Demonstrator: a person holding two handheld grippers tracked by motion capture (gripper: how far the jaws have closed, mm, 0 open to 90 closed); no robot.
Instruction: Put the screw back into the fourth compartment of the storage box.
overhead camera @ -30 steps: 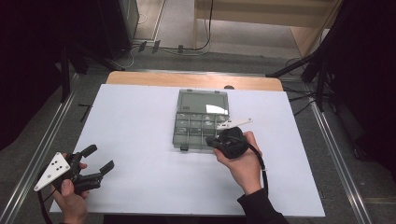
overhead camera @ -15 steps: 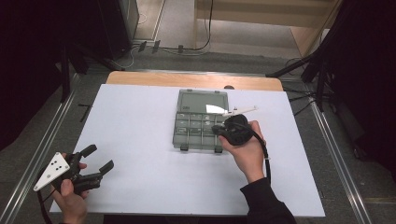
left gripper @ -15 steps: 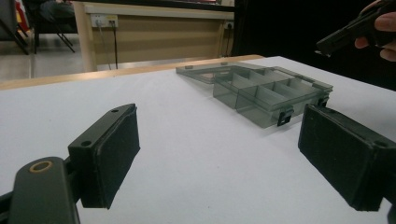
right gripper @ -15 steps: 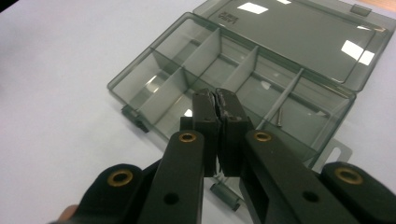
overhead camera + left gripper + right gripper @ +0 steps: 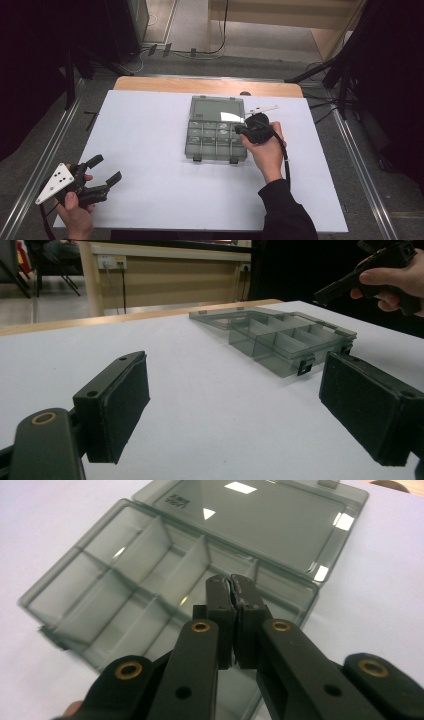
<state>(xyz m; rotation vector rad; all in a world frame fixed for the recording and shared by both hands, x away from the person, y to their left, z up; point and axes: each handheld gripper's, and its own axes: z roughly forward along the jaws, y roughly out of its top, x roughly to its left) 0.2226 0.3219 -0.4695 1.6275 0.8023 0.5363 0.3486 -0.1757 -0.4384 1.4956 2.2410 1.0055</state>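
A smoky see-through compartment box (image 5: 215, 142) lies open at the middle of the white table, its lid (image 5: 218, 110) flat on the far side. Its several compartments (image 5: 125, 575) look empty. My right gripper (image 5: 238, 129) hovers over the box's right edge near the hinge, and its jaws are pressed shut on nothing (image 5: 231, 584). My left gripper (image 5: 107, 168) is held at the table's near left corner, well apart from the box, with its pads wide open (image 5: 235, 405). From there the box (image 5: 285, 340) sits ahead to the right, under the right gripper (image 5: 350, 280).
The white sheet (image 5: 150, 125) covers the table, with a wooden strip (image 5: 200, 86) along the far edge. Metal rails (image 5: 45, 155) run down both sides. Dark stand legs (image 5: 325, 75) are on the floor at the far right. A cable (image 5: 287, 165) trails along my right forearm.
My right gripper has moved a little farther from me along the box's right side, staying shut. The left gripper has stayed put.
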